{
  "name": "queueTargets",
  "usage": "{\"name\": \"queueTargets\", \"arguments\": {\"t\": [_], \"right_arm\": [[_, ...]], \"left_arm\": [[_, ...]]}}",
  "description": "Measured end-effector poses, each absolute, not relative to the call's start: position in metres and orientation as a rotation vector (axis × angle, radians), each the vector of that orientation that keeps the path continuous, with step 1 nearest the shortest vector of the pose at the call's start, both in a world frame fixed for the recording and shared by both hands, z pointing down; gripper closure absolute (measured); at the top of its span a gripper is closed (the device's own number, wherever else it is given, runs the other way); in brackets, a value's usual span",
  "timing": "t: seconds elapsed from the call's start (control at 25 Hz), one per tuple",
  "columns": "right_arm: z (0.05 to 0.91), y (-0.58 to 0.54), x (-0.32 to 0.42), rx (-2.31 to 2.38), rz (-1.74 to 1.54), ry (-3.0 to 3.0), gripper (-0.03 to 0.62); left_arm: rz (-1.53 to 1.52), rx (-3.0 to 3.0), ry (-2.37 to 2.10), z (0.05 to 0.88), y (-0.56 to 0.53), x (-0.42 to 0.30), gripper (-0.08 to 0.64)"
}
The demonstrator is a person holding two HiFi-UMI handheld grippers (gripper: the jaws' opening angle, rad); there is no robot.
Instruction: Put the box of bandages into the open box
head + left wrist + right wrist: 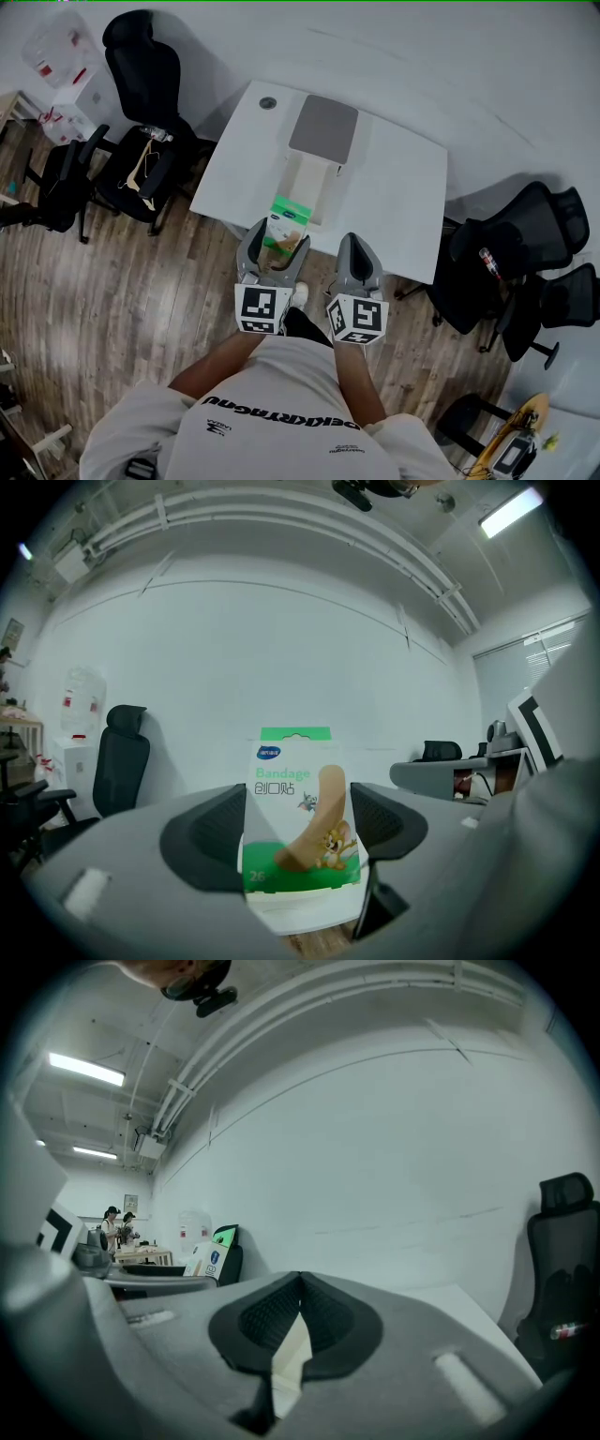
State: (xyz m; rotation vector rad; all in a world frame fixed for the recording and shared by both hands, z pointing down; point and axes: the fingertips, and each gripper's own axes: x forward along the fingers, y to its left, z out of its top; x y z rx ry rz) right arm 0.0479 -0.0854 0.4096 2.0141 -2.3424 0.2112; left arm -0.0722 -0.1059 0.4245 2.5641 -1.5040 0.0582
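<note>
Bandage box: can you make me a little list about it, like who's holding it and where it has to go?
Thing: bandage box, green and white, with a cartoon picture on the front
Held by: left claw, pinching its two sides
Standing: upright
Where: at the near end of the open box, on the white table
Open box lid: grey, flipped back
Right claw: shut, holding nothing

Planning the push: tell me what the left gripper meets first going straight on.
Probably the open box on the table, right ahead of the bandage box held by the left gripper; clearance over its near wall is unclear.
</note>
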Motion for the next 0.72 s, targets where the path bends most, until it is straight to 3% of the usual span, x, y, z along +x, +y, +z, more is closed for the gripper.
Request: {"name": "queueTargets", "arguments": {"t": [0.72], "right_arm": [[0.439, -0.140, 0.081, 1.972, 0.303, -2.386, 0.594]], "left_arm": [[0.155, 2.510, -1.534, 0.452, -0.157, -0.038, 0.196]]}}
